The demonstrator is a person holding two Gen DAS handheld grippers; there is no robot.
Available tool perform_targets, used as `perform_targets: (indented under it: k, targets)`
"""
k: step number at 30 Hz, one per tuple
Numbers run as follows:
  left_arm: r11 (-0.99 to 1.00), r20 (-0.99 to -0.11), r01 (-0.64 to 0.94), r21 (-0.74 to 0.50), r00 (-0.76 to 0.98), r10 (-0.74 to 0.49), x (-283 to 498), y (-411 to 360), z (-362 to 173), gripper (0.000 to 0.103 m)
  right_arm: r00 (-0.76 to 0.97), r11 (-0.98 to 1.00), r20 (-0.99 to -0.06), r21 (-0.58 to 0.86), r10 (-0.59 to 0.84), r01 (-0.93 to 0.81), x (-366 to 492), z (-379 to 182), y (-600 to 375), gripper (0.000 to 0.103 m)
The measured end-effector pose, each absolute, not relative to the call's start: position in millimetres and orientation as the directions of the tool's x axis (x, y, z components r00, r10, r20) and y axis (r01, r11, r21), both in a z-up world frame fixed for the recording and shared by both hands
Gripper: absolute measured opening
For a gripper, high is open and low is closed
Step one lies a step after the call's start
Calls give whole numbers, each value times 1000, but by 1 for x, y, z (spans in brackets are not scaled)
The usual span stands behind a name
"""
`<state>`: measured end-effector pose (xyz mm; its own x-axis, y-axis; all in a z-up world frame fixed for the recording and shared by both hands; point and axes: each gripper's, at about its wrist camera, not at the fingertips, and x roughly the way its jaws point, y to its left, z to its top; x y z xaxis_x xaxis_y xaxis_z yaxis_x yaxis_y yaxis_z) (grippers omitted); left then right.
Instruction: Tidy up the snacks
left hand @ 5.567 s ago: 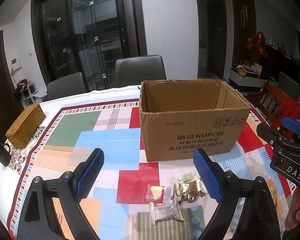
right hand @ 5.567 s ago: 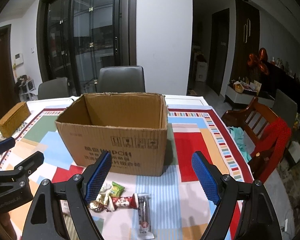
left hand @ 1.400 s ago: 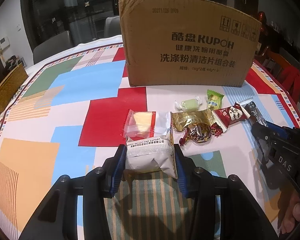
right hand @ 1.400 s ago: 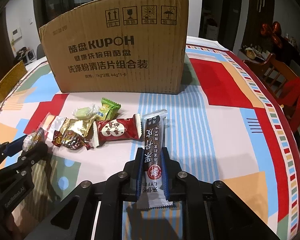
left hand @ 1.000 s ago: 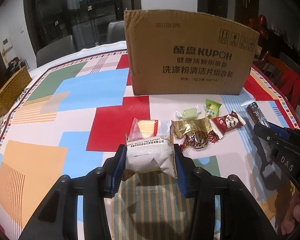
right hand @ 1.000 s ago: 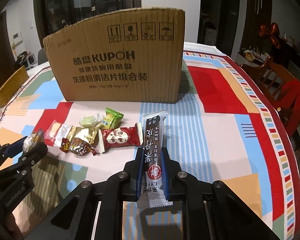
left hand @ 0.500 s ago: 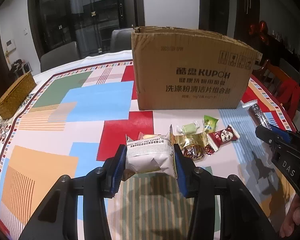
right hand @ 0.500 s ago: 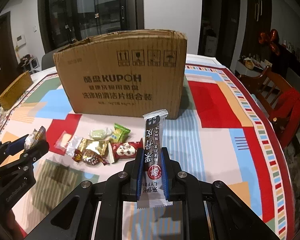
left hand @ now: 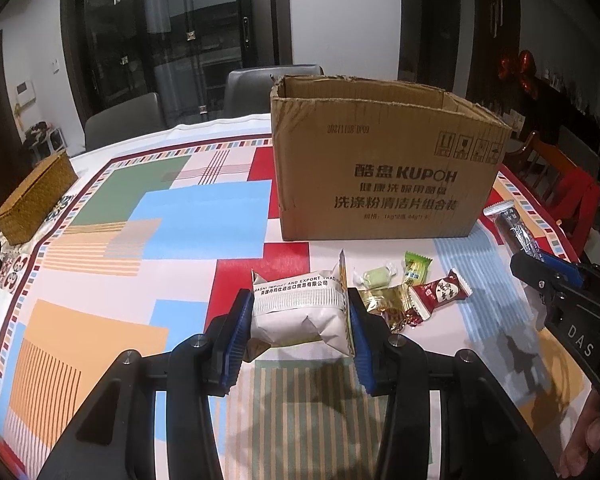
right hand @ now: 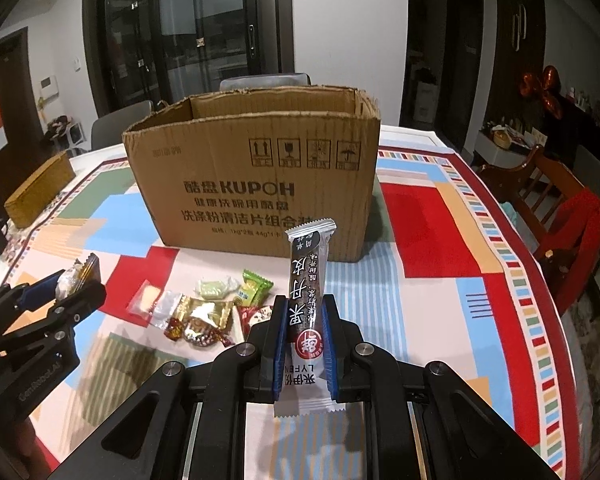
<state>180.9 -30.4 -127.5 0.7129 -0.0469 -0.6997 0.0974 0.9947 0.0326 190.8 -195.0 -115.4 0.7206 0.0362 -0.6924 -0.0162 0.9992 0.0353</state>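
My left gripper [left hand: 298, 312] is shut on a white pastry packet [left hand: 300, 310], held above the table. My right gripper [right hand: 303, 322] is shut on a long dark snack bar [right hand: 307, 280] that sticks up between its blue pads. An open cardboard box [left hand: 384, 168] stands on the table beyond both, its opening facing up. On the cloth in front of the box lie several small sweets: a pale green candy [left hand: 374, 277], a green sachet [left hand: 416, 268], a red packet [left hand: 442, 292] and a gold wrapper [left hand: 384, 300]. A clear packet with a yellow cake [right hand: 148, 299] lies left of them.
A patterned tablecloth [left hand: 100, 272] covers the round table. A woven box [left hand: 36, 196] sits at the far left edge. Grey chairs [left hand: 124, 120] stand behind the table, and a wooden chair with red cloth [right hand: 572, 216] stands to the right.
Both grippers have risen with their packets, so the box's open top now shows. The sweets on the cloth lie where they were.
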Motion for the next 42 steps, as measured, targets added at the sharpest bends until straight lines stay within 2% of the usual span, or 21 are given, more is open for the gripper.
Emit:
perform_targets:
  k: [42]
  targets:
    - [996, -630, 94, 8, 774, -68, 220, -28, -54, 45, 796, 996, -599, 44, 86, -74, 228, -38, -189, 17]
